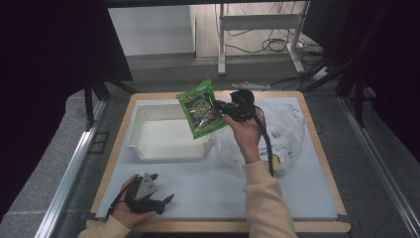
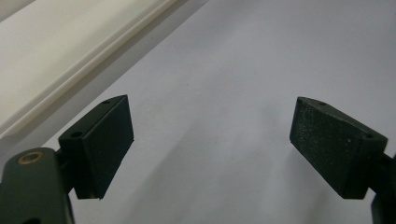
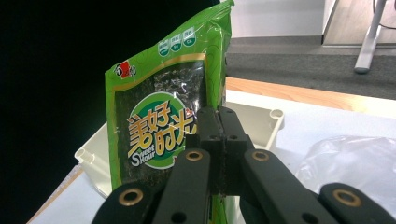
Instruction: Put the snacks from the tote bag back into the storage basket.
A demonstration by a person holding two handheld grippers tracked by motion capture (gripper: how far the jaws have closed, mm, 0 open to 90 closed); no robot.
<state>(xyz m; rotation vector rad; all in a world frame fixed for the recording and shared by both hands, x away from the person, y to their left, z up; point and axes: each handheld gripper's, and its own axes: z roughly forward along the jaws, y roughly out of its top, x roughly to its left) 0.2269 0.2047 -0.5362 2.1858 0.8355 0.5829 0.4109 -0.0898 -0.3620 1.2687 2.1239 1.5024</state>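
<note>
A green snack packet is held above the table, over the right end of a white tray, by the right gripper, whose jaws are clamped on the packet's right edge. In the high view the packet is seen tilted, with its printed face turned toward the camera. The print is too small to read there. In the right gripper view the same packet is shown from close by: a round green emblem with yellow characters and the words "Sweet Hour" can be read, and the two black jaws are seen pressed together on the packet's lower edge. Part of the packet's lower half is hidden by the jaws and their linkage in that view.

The left gripper is held low at the near left of the table, on a pale grey mat. Its jaws are seen only from above in the high view. In the left gripper view they are shown spread wide apart with nothing between them, just above the mat, and the tray's rim is seen at the upper left.

A crumpled clear plastic bag lies on the mat to the right of the tray, partly covered by the right hand and its sleeve. The bag is also seen at the right of the right gripper view.
</note>
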